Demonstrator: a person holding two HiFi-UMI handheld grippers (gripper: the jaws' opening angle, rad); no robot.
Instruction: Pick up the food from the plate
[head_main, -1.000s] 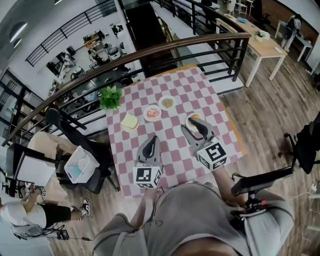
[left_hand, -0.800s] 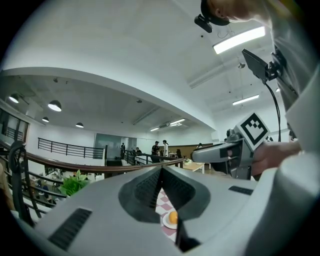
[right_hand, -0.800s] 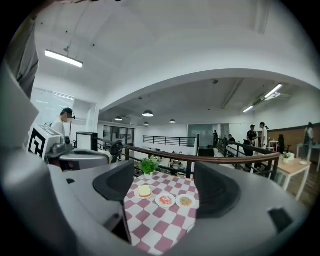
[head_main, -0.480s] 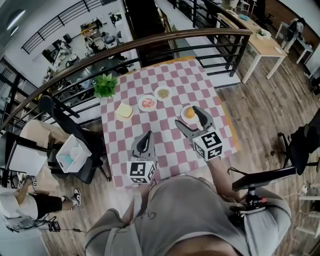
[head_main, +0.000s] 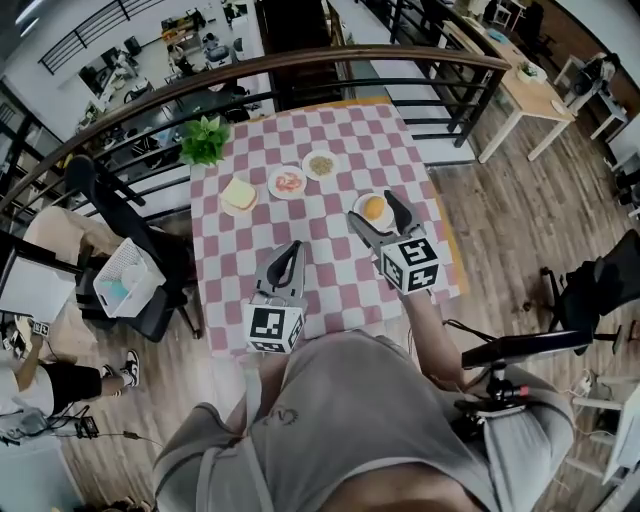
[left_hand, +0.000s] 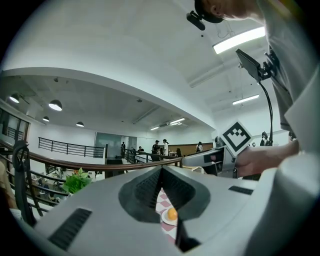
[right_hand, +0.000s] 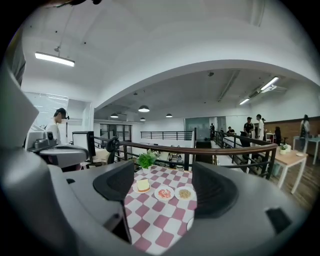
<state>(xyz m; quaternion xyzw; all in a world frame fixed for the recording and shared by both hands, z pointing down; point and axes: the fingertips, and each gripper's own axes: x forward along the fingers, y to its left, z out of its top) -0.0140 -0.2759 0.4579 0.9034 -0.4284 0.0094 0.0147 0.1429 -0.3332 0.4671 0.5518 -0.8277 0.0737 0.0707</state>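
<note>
Four small plates stand on the pink-checked table (head_main: 330, 270). An orange round food (head_main: 373, 207) lies on the nearest white plate (head_main: 357, 200), and shows as the orange food (left_hand: 172, 214) in the left gripper view. My right gripper (head_main: 374, 213) hovers just over it. Its jaws have just been opening and stand wide, with nothing between them. In its own view my right gripper (right_hand: 162, 187) shows only that plate's rim (right_hand: 191, 223). My left gripper (head_main: 288, 252) is shut and empty over the table's near part; its own view shows the left gripper (left_hand: 161, 175) with jaws together.
Farther back lie a bread slice (head_main: 238, 194), a plate of red food (head_main: 287, 182) and a plate of grains (head_main: 320, 164). A potted plant (head_main: 204, 138) stands at the far left corner. A railing (head_main: 330, 70) runs behind the table. A chair (head_main: 130, 280) stands left.
My right gripper has sunk and moved forward over the orange food's plate, and its jaws have opened wide. The left gripper has kept its place.
</note>
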